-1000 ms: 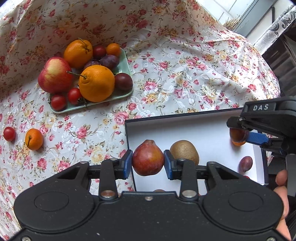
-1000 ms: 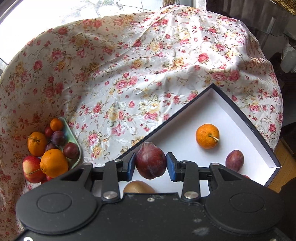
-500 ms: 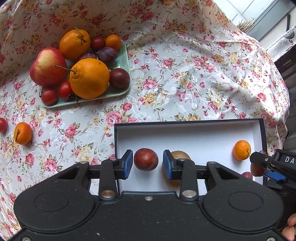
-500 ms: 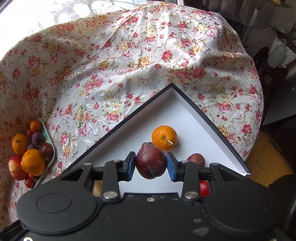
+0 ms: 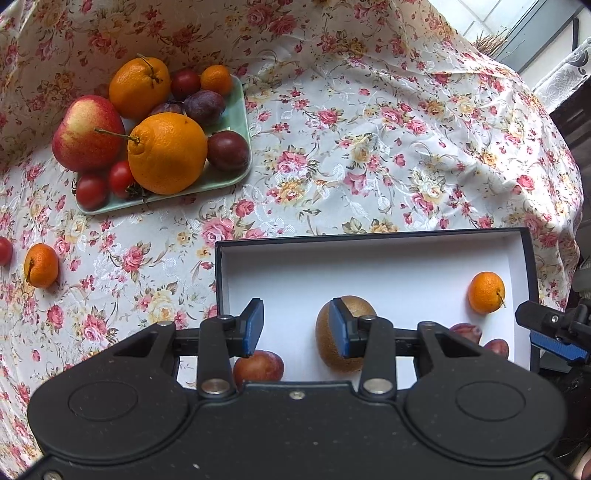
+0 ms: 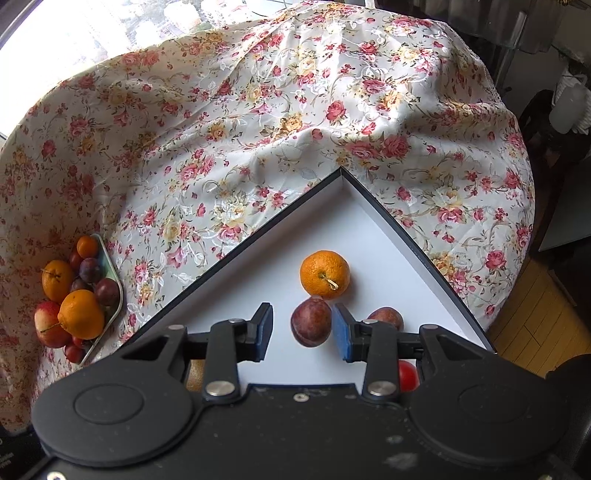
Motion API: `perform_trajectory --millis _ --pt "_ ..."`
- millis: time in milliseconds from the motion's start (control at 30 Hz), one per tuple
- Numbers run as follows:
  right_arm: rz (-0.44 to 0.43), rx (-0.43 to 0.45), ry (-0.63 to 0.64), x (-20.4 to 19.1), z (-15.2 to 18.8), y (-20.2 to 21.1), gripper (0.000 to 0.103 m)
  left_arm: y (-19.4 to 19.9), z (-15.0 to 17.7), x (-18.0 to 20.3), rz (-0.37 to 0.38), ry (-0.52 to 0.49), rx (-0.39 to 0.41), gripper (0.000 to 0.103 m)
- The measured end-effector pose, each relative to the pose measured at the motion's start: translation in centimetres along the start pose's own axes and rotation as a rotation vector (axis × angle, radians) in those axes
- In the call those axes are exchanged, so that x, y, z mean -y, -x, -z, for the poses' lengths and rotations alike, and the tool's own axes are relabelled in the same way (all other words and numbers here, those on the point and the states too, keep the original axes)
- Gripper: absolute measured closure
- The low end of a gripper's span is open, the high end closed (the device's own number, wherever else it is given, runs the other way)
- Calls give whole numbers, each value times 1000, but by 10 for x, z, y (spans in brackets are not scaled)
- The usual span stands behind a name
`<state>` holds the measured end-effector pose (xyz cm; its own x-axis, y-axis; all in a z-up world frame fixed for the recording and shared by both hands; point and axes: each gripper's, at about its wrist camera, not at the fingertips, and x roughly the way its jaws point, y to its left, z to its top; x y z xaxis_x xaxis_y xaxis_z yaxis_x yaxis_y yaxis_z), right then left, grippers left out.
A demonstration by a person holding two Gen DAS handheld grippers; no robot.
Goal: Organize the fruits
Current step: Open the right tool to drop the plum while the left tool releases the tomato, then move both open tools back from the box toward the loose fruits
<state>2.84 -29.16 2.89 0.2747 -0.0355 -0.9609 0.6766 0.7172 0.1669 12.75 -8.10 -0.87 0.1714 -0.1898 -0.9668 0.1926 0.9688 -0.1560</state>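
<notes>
Lifting both released claws, left claw (image 5: 295, 325) and right claw (image 6: 303, 330), straight up should avoid nudging the plum (image 6: 311, 322) in the box (image 6: 373, 206).

Counted in the left view: two oranges (image 5: 167, 152), three tangerines (image 5: 486, 292), one apple (image 5: 88, 133), one kiwi (image 5: 332, 339).

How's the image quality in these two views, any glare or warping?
Left wrist view: even daylight, sharp, fisheye bows the box rim; soft shadow under the kiwi. Right wrist view: window top left blown out white, tablecloth edge curves strongly.
</notes>
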Motion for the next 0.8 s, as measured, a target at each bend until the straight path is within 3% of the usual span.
perform_trajectory --millis 267,433,800 --pt "16 -9 9 -5 2 -1 64 2 0 0 -28 -19 8 52" --pt "73 -55 36 -10 4 -11 64 5 0 -4 -53 -22 19 48" --pt "195 -63 155 -36 12 -15 65 12 1 -14 -103 -30 50 45"
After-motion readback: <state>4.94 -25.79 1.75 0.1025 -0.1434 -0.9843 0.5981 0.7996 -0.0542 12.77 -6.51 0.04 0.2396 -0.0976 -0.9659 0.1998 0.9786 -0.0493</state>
